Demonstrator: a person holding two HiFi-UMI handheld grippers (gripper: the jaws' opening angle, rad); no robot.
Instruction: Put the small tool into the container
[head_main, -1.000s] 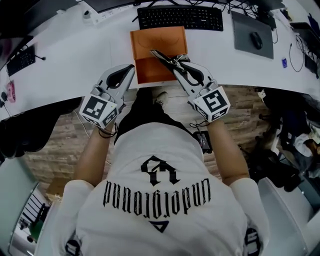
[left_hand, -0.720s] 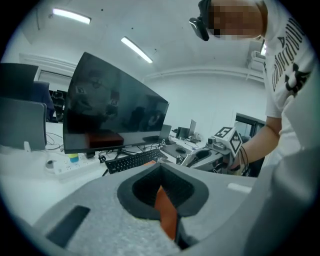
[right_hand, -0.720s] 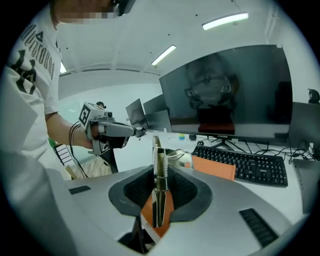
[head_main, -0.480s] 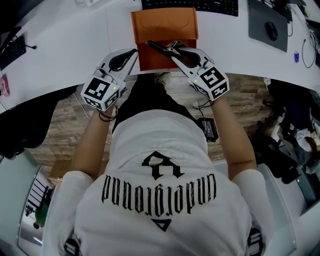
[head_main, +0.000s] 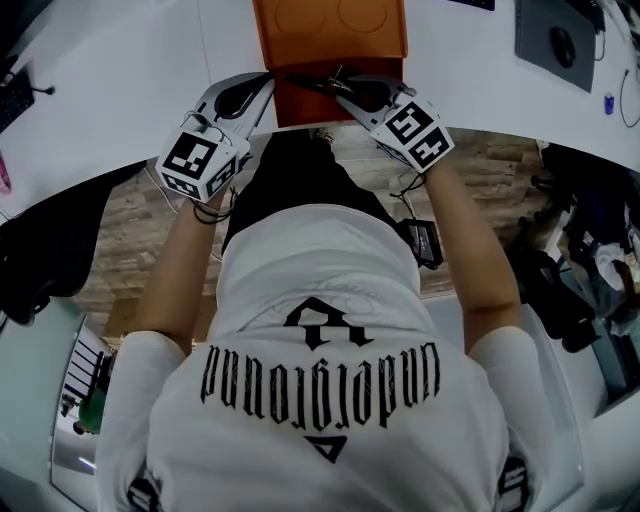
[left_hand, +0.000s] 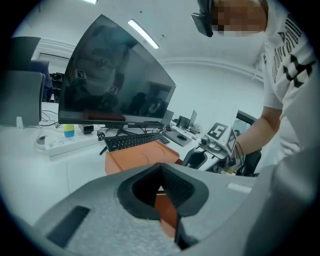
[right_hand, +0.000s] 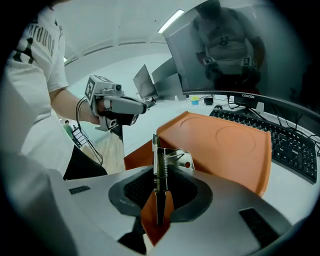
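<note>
White desk (head_main: 110, 90) ran across the top of the head view, and both grippers sat at its near edge. The right gripper (right_hand: 157, 172) was clamped on a small steel tool with a coil spring and dark handles (right_hand: 161, 152). The pads pinched it edge-on, so its sprung head stuck out past the fingertips. The left gripper (left_hand: 160, 167) had its jaws drawn together with nothing between them, and it sat just beside the left front corner of the box.

Directly beyond both sets of jaws stood the orange box-shaped container (head_main: 300, 105). It was open, with its flat lid (right_hand: 225, 142) tipped back toward the black keyboard (right_hand: 292, 147) and the dark monitor (left_hand: 115, 80) behind it. From the head view, the tool lay across the front of the container's open base, above it or at its rim. Whether it touched the orange wall could not be told.

This looked like the delivery step, with the tool gripped and brought to the mouth but not yet released inside. The next move probably called for the right gripper to dip its tip lower, so the whole length of the tool cleared the front wall. Its jaws could then part once the tool rested on the floor of the box. The left gripper seemed placed to steady the container if it slid
</note>
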